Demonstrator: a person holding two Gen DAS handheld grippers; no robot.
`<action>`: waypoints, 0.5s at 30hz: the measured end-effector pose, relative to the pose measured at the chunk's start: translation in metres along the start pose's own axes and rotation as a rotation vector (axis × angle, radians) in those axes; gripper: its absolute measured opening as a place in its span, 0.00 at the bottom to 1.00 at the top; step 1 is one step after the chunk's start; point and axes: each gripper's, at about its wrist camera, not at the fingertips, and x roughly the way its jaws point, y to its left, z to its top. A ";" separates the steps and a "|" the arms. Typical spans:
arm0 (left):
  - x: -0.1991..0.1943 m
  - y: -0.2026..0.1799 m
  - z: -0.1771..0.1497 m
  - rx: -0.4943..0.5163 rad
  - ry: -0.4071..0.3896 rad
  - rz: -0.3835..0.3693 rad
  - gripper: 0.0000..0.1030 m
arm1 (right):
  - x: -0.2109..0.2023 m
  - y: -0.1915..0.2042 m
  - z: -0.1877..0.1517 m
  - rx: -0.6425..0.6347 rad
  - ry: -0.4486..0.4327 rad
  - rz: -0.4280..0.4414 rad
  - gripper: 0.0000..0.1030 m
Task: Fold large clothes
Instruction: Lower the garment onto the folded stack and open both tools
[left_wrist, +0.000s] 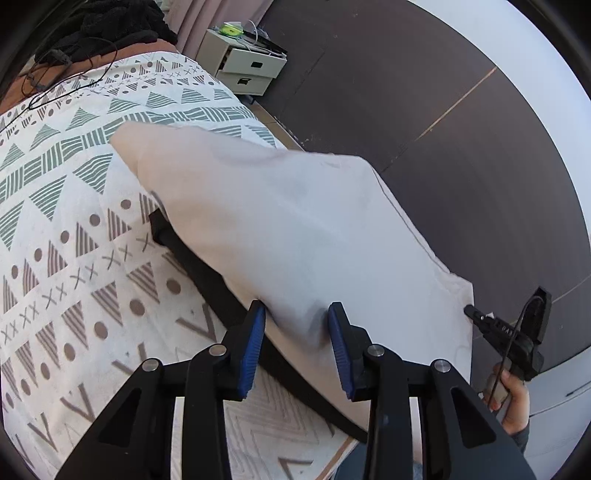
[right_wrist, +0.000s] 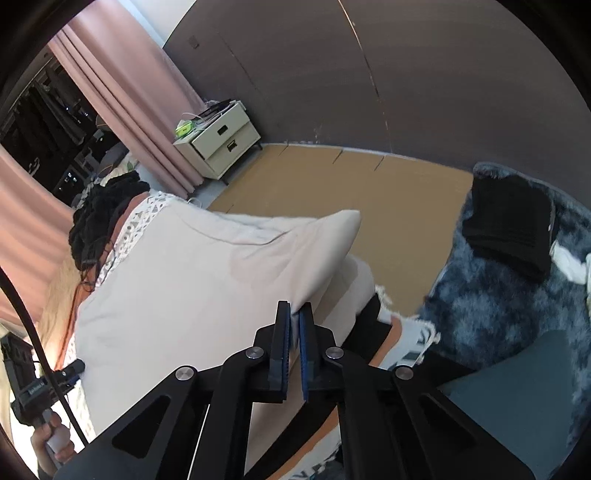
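A large pale beige garment (left_wrist: 280, 236) is lifted off the patterned bedspread (left_wrist: 62, 229) and hangs stretched between my two grippers. In the left wrist view my left gripper (left_wrist: 296, 314) has its blue pads apart, with the cloth's lower edge bulging between them. My right gripper (left_wrist: 471, 310) shows there at the cloth's right corner. In the right wrist view my right gripper (right_wrist: 294, 314) is shut on a fold of the garment (right_wrist: 192, 280). My left gripper (right_wrist: 75, 367) shows at the cloth's far left edge.
A black strap-like cloth (left_wrist: 207, 273) lies on the bed under the garment. A black fuzzy pile and cables (left_wrist: 110, 33) sit at the bed's head. A white nightstand (right_wrist: 218, 144) stands by the pink curtain (right_wrist: 140, 122). A folded black garment (right_wrist: 509, 225) rests on a blue furry cover (right_wrist: 509, 317).
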 end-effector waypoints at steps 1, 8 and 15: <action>0.003 0.000 0.003 -0.003 -0.002 -0.004 0.35 | -0.002 0.000 0.004 -0.003 -0.005 -0.013 0.00; 0.019 -0.002 0.011 0.036 -0.005 0.000 0.35 | -0.006 -0.011 0.015 0.029 -0.015 -0.083 0.00; -0.001 -0.003 0.009 0.034 -0.017 0.057 0.35 | -0.023 0.002 0.008 0.041 -0.049 -0.064 0.01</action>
